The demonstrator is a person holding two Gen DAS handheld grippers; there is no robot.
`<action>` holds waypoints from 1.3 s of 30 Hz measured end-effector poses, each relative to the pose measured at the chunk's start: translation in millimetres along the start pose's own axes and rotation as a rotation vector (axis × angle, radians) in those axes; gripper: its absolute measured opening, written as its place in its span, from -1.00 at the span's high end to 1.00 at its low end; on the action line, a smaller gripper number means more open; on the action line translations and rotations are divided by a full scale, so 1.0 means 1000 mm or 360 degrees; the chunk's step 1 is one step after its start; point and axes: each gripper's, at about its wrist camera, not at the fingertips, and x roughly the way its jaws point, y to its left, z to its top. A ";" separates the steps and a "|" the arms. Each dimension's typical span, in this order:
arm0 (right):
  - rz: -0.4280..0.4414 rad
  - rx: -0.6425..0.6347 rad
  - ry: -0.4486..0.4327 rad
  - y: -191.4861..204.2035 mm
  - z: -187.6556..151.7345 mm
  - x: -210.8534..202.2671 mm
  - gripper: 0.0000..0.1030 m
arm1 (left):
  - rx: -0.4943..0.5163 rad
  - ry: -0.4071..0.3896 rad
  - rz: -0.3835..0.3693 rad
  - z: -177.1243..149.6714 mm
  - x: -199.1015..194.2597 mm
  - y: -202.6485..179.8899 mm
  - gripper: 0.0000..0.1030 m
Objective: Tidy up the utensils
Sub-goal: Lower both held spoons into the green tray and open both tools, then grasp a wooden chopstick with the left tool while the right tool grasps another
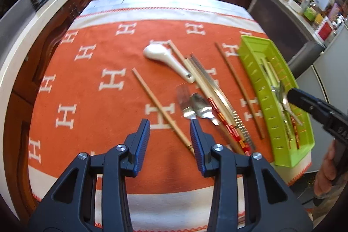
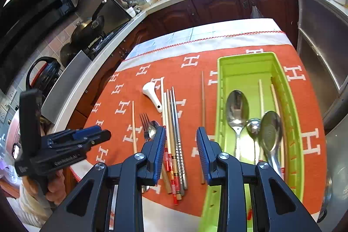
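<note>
My left gripper (image 1: 170, 125) hovers open over the orange cloth, holding nothing; a wooden chopstick (image 1: 156, 101) lies on the cloth below the gap. A fork (image 1: 183, 101) and a metal spoon (image 1: 199, 103) lie just ahead of its right finger. A white ceramic spoon (image 1: 161, 53) and a bundle of chopsticks (image 1: 215, 90) lie beyond. My right gripper (image 2: 181, 132) is open and empty, above the cloth between the chopstick bundle (image 2: 176, 119) and the green tray (image 2: 219, 101). The tray holds two large spoons (image 2: 237, 110), a small ladle (image 2: 253, 125) and chopsticks.
A single wooden chopstick (image 2: 202, 101) lies just left of the tray. The table's right edge runs close beside the tray (image 1: 258, 84). Dark cabinets and a counter with a wok (image 2: 87, 29) surround the table. A person's hand (image 1: 328, 169) holds the right gripper.
</note>
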 end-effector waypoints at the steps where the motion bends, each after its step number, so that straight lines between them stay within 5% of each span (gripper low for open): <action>1: -0.0003 -0.0002 0.0007 0.003 0.002 0.001 0.42 | -0.0024 0.0016 0.0007 -0.001 0.004 0.003 0.33; 13: -0.0109 0.0070 0.0280 0.012 0.028 0.061 0.53 | -0.0186 0.0258 0.0092 -0.003 0.070 0.000 0.33; 20: -0.0240 0.0133 0.0402 0.006 0.055 0.096 0.53 | -0.0156 0.0243 0.0238 -0.002 0.081 -0.014 0.31; 23: -0.0308 0.0144 0.0463 0.006 0.065 0.111 0.53 | -0.0150 0.0239 0.0233 -0.002 0.080 -0.014 0.39; 26: -0.0387 0.0183 0.0558 0.001 0.073 0.130 0.52 | -0.0120 0.0234 0.0240 -0.004 0.077 -0.011 0.68; 39: -0.0625 0.0141 0.0817 0.000 0.069 0.187 0.58 | -0.0069 0.0221 0.0233 -0.011 0.073 0.010 0.67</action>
